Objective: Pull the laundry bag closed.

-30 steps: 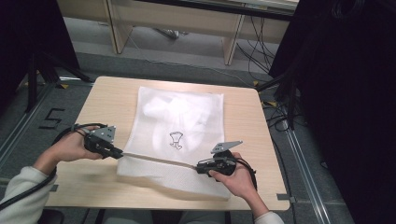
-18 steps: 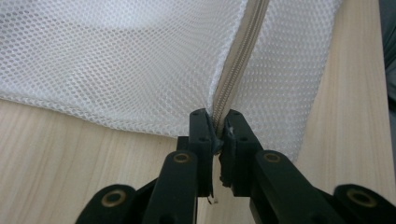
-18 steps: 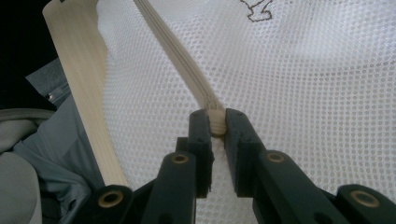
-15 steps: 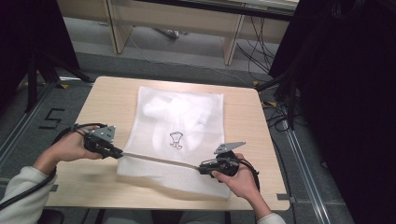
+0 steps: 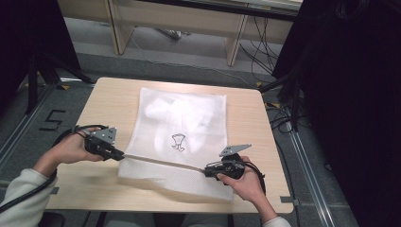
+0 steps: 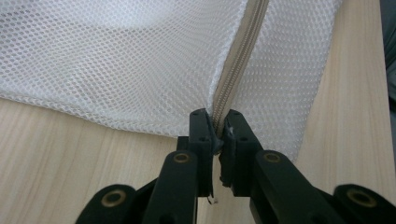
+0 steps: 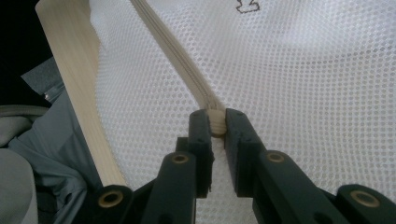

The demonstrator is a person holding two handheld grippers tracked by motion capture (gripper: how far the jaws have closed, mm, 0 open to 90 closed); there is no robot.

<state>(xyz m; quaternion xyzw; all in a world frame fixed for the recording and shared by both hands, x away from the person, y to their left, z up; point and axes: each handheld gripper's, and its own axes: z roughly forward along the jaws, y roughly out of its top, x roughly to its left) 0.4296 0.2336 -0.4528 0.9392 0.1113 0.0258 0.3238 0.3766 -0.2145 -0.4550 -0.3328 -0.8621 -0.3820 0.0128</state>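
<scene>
A white mesh bag [image 5: 182, 118] with a small black print lies flat on the wooden table [image 5: 108, 99]. Its beige zipper [image 5: 161, 161] runs taut across the near part of the bag, between my two grippers. My left gripper [image 5: 120, 156] is at the bag's left edge, shut on the zipper's end [image 6: 223, 95]; the left gripper view [image 6: 218, 122] shows the jaws pinched on it. My right gripper [image 5: 206, 171] is shut on the zipper [image 7: 187, 65] farther right, with a beige piece [image 7: 216, 125] squeezed between its jaws [image 7: 217, 122].
The table's near edge [image 5: 142, 208] lies just behind both hands. Bare wood [image 5: 246, 137] shows right of the bag. On the floor beyond are desk legs [image 5: 234, 45] and cables [image 5: 279, 113], with a dark curtain [image 5: 350, 94] at the right.
My right gripper has crept slightly to the right along the zipper line. The left gripper and the bag stay put.
</scene>
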